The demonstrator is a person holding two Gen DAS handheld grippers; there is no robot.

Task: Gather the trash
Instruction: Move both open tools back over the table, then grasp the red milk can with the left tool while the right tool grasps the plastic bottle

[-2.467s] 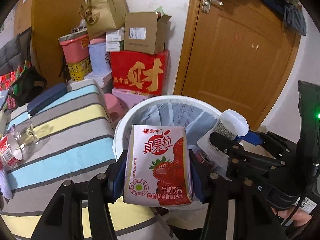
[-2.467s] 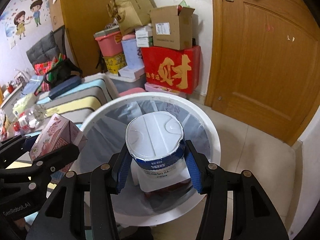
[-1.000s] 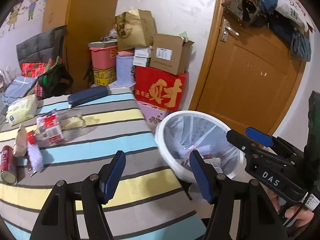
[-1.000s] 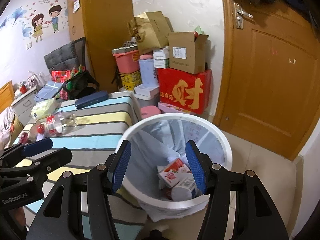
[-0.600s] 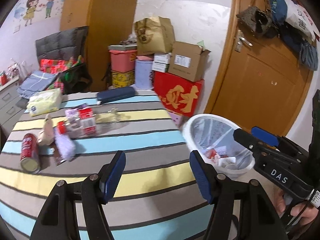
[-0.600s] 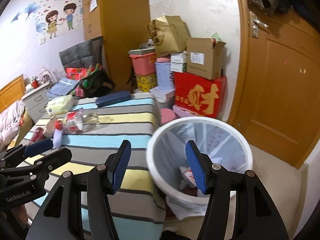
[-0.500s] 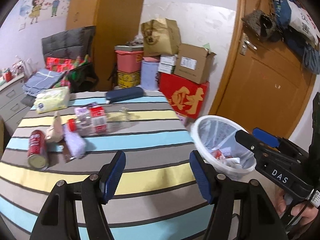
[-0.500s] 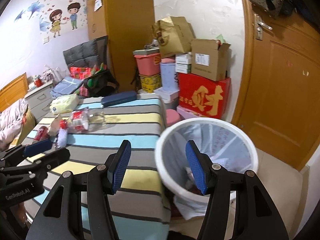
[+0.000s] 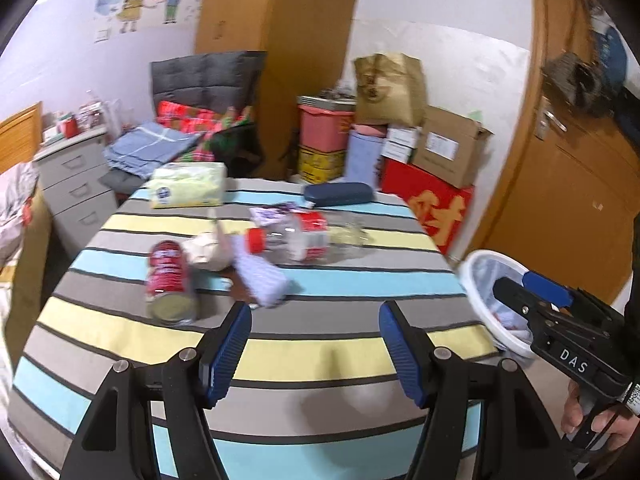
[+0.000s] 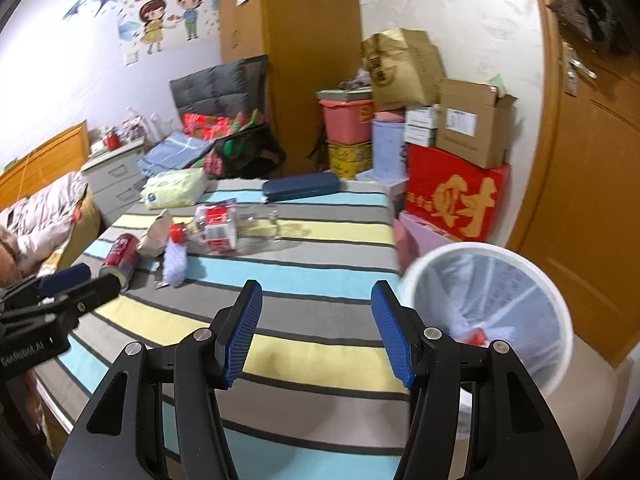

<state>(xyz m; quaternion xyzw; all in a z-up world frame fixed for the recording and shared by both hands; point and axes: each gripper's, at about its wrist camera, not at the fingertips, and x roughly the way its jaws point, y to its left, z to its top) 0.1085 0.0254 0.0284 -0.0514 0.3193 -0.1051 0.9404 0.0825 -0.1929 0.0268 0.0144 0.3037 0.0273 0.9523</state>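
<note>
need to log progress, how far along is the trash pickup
Done: some trash already lies in the white bin. In hand: nothing; the left claw and right claw are both open and empty. Left: the red can, clear bottle, crumpled paper and purple wrapper on the striped table.

Ahead-left of the left tongs (image 9: 314, 344), on the striped-cloth counter (image 9: 320, 354): red drink can (image 9: 170, 282) lying down, crumpled pale lilac wrapper (image 9: 260, 276) beside it, clear plastic bottle with red cap (image 9: 298, 238) just behind. Further back, pale green tissue pack (image 9: 186, 186) and dark blue oblong case (image 9: 338, 194). Right of the right tongs (image 10: 316, 330), off the counter edge: white round plastic bin (image 10: 490, 312) with trash inside.
</note>
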